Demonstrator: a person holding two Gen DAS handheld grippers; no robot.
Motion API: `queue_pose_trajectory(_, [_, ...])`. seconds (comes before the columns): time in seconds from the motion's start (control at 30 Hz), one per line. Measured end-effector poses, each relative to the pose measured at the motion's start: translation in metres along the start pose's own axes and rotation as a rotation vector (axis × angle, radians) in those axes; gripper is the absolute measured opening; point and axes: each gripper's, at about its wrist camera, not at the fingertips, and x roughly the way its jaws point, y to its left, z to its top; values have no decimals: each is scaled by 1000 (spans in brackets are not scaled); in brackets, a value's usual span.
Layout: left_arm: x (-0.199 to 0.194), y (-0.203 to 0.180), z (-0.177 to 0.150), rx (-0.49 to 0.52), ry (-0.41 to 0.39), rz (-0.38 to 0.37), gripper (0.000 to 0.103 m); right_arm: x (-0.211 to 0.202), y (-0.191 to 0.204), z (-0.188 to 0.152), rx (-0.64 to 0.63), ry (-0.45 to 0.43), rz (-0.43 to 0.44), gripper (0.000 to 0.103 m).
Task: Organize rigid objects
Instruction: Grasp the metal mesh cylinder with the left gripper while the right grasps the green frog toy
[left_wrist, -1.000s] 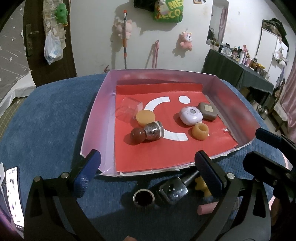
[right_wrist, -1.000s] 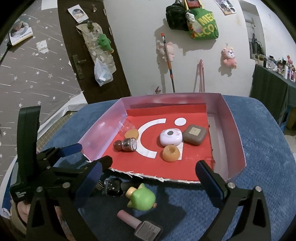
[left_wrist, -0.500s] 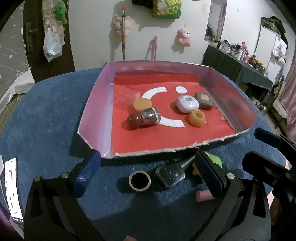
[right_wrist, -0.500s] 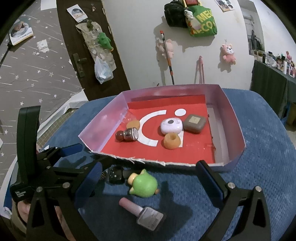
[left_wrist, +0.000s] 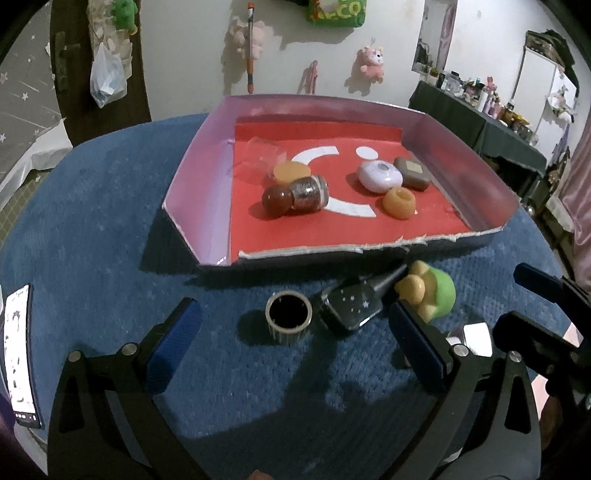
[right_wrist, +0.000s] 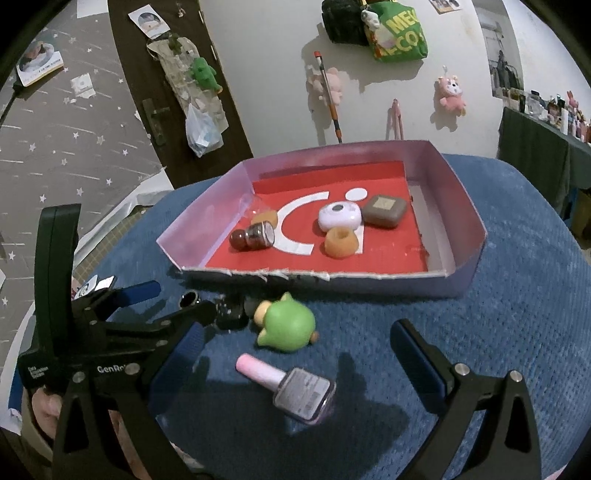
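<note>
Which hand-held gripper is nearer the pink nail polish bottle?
Right. The right hand-held gripper is open with the pink nail polish bottle lying between its fingers; the left hand-held gripper sits off to the bottle's left.

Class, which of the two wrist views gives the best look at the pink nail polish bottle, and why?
The right wrist view. There the pink nail polish bottle lies whole on the blue cloth, between the open fingers of the right gripper. The left wrist view shows only a pale sliver of it, behind the left gripper's finger.
</note>
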Motion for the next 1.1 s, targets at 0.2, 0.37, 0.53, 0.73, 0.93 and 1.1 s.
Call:
queue_pose_trajectory(0.2, [4,-3,-8,2,17,-5,103,4,-1,-15,2,22,-2,103])
queue_pose_trajectory(0.37, [9,-7,-10,16,29,-10,103,5,-2,-25,-8,28,-1,103])
queue_pose_trajectory(0.53, [13,-4,-11,-3,47,-31,103,7,-3,-34,-20,32,5,103])
queue_pose_trajectory(0.73, [18,6,-10,-30,62,-30,103,11,-8,-32,-8,30,-7,103])
queue_pose_trajectory(0.93, [23,12,-7,-44,71,-53,103,21,-9,-27,-10,47,-6,99])
queue_pose_trajectory(1.1, [24,16,-6,-44,61,-71,103,28,-8,-21,-18,51,2,92])
